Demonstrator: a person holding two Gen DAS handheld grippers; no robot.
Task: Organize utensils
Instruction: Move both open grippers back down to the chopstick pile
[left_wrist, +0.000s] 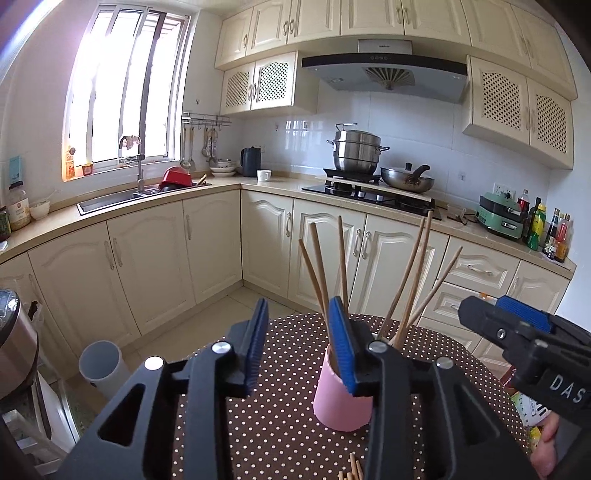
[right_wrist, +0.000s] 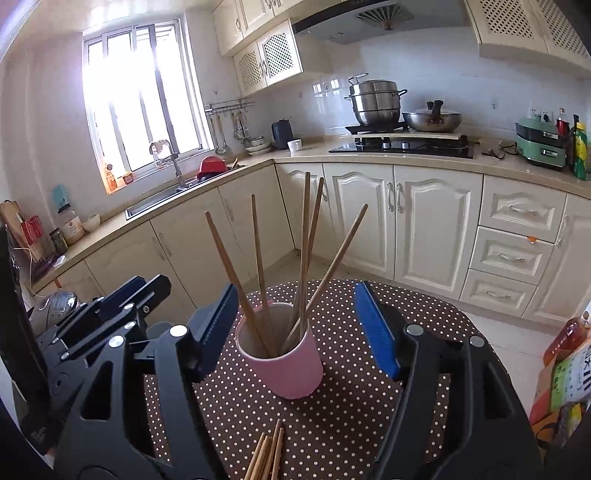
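Loose wooden chopsticks (right_wrist: 267, 456) lie lengthwise just below the open, empty right gripper (right_wrist: 301, 336), nearer it than the open, empty left gripper (left_wrist: 299, 345), short of the pink cylindrical cup (right_wrist: 286, 363)

Bright daylight comes through the barred window (left_wrist: 125, 99) above the steel sink (left_wrist: 110, 199). Cream cabinets (left_wrist: 147, 258) run along 2 walls under a beige countertop (left_wrist: 221, 184). White tiles (left_wrist: 424, 140) cover the wall behind the black gas hob (left_wrist: 369, 195), under a grey range hood (left_wrist: 384, 70). The floor (left_wrist: 207, 325) has pale tiles.
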